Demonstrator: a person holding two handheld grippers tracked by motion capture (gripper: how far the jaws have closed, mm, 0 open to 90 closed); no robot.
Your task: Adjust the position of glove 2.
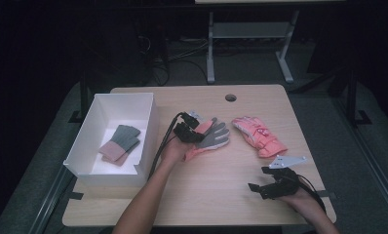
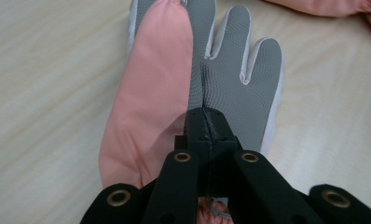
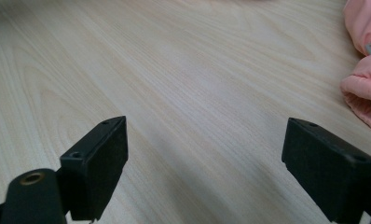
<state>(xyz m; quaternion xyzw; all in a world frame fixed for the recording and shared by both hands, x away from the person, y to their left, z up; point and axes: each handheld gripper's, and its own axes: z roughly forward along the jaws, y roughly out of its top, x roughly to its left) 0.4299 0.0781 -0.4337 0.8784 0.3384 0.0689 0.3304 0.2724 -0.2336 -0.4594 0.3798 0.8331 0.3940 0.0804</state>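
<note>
A pink and grey glove (image 1: 215, 136) (image 2: 239, 79) lies palm up at the table's middle, with a pink flap folded over its grey palm. My left gripper (image 1: 198, 134) (image 2: 206, 116) rests on top of it, jaws shut together, pinching the fabric where pink meets grey. A second pink glove (image 1: 258, 137) (image 3: 367, 88) lies to the right. My right gripper (image 1: 258, 179) (image 3: 204, 128) hovers low over bare wood near the front right edge, open, with nothing between its jaws.
A white box (image 1: 148, 141) stands at the left and holds a grey and pink glove pair (image 1: 120, 144). The wooden table (image 1: 216, 195) has a cable hole (image 1: 230, 97) near its far edge. Beyond the table are a dark floor and desk legs.
</note>
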